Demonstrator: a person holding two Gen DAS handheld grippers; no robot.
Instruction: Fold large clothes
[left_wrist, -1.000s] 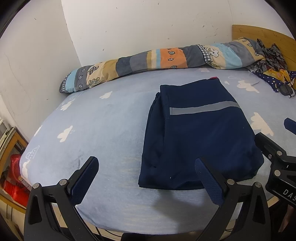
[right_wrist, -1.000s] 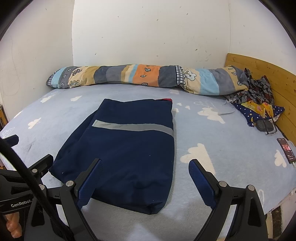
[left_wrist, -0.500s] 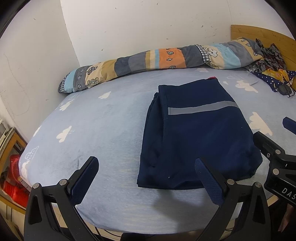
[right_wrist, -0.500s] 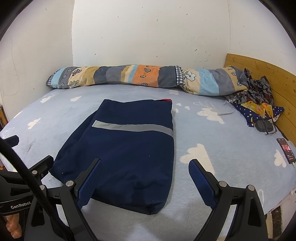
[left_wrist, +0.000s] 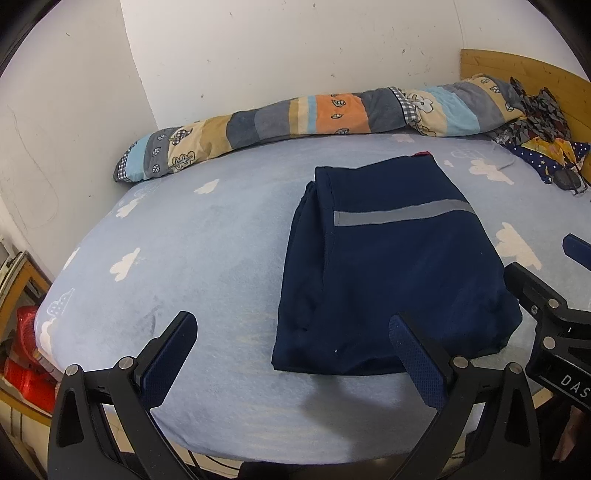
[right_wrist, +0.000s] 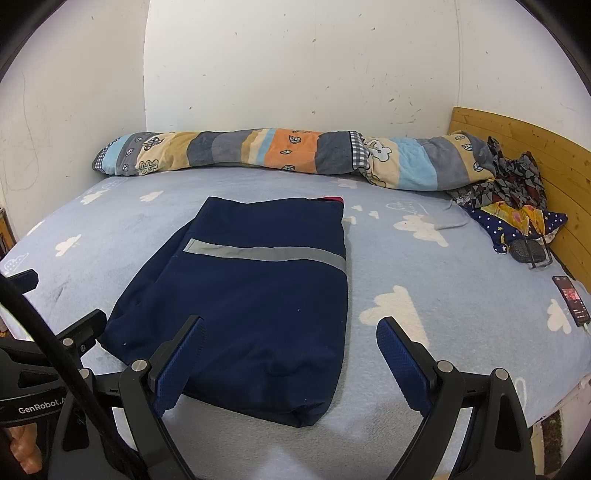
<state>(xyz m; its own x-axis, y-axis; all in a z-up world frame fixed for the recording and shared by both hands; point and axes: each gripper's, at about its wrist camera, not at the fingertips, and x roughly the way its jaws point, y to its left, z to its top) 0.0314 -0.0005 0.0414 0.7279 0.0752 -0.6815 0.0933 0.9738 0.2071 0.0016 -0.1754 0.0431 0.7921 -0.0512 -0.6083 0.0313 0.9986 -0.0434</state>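
Observation:
A navy garment with a grey reflective stripe (left_wrist: 391, 273) (right_wrist: 251, 295) lies folded into a rectangle on the light blue bed. A bit of red shows at its far edge. My left gripper (left_wrist: 295, 354) is open, held above the bed's near edge, its right finger over the garment's near left corner. My right gripper (right_wrist: 291, 354) is open too, hovering over the garment's near right corner. Neither holds anything. Each gripper shows at the edge of the other's view.
A rolled patchwork quilt (right_wrist: 295, 155) lies along the far wall. Crumpled patterned clothes (right_wrist: 513, 199) sit at the wooden headboard (right_wrist: 535, 147) on the right. A phone (right_wrist: 570, 297) lies near the bed's right edge. Red items (left_wrist: 26, 354) stand beside the bed's left.
The left wrist view has drifted slightly, so the garment sits a little further left in it. Both grippers stay open and the garment has not moved.

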